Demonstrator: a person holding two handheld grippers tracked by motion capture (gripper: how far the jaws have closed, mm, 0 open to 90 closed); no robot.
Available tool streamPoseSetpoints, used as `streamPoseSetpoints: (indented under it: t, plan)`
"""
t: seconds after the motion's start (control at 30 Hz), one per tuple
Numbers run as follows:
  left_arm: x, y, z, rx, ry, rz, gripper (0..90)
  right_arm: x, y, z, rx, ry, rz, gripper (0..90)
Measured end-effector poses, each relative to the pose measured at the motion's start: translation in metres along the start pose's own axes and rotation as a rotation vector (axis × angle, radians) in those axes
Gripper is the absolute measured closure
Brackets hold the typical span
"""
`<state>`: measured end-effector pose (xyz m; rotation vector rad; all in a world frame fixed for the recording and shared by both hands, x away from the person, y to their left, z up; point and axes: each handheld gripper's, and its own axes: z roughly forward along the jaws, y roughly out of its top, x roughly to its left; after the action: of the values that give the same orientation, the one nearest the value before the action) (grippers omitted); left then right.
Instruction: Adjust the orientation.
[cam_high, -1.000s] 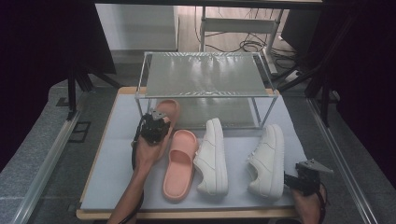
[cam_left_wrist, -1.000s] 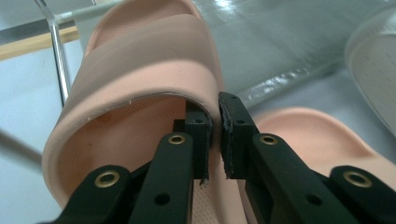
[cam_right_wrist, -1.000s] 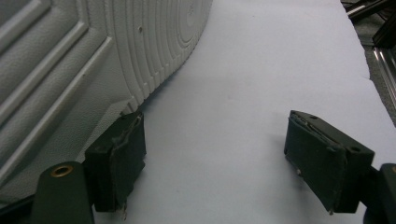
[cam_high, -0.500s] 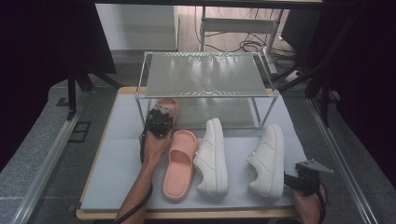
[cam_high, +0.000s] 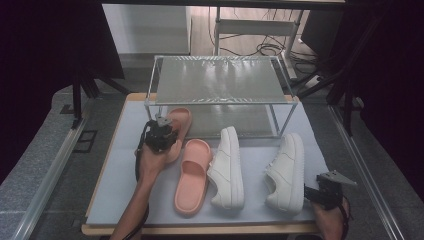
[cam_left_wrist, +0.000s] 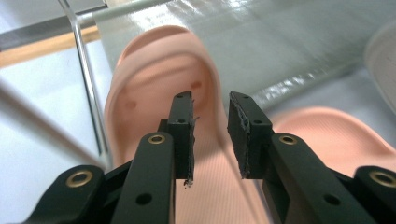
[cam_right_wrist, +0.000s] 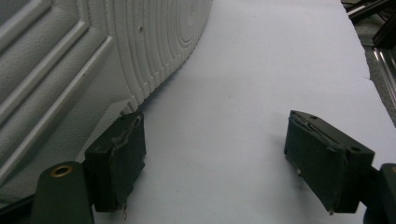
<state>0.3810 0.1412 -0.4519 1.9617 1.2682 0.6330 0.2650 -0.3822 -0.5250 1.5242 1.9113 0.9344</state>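
The right gripper (cam_high: 327, 192) sits at the near right corner of the table (cam_high: 115, 150), in a person's hand. Its jaws stand wide apart with only the pale mat (cam_right_wrist: 261, 93) between them. In the right gripper view, the left jaw is right next to the ribbed sole of a white shoe (cam_right_wrist: 70, 60), but nothing is held.

That right shoe (cam_high: 287, 172) lies on the mat just beside the right gripper. A second white shoe (cam_high: 227, 167) lies to its left, a bit apart. Next to that one lies a pink slipper (cam_high: 191, 175), close to its side.

Farther in and to the left, a bare arm reaches up the table with the left gripper (cam_high: 159, 136). It is over the back slipper (cam_high: 176, 127), which lies with its far end under the shelf (cam_high: 215, 80).

In the left gripper view, the left gripper (cam_left_wrist: 210, 135) has its jaws close together with a small gap. They have just been opening. Nothing is between the jaws; the pink sole of the back slipper (cam_left_wrist: 154, 88) shows past the gap. The front slipper (cam_left_wrist: 327, 135) shows on the right, and a thin metal leg of the shelf (cam_left_wrist: 88, 93) stands on the left.

The shelf is a wire frame with a see-through top, and it stands at the far side of the table.
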Motion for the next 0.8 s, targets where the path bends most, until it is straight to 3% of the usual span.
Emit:
streamPoseSetpoints:
  t: [0.23,0.47,0.8]
  plan:
    - [0.01,-0.03,-0.035,0.006,-0.054,-0.029,78.1,0.0,0.0,0.0,0.0,-0.001,0.0,20.5]
    - [0.011,-0.059,-0.055,0.045,-0.099,-0.015,89.3,0.0,0.0,0.0,0.0,-0.002,-0.001,20.6]
    - [0.004,-0.088,-0.062,0.08,-0.108,-0.004,89.7,0.001,0.0,0.0,0.0,-0.009,-0.003,20.8]
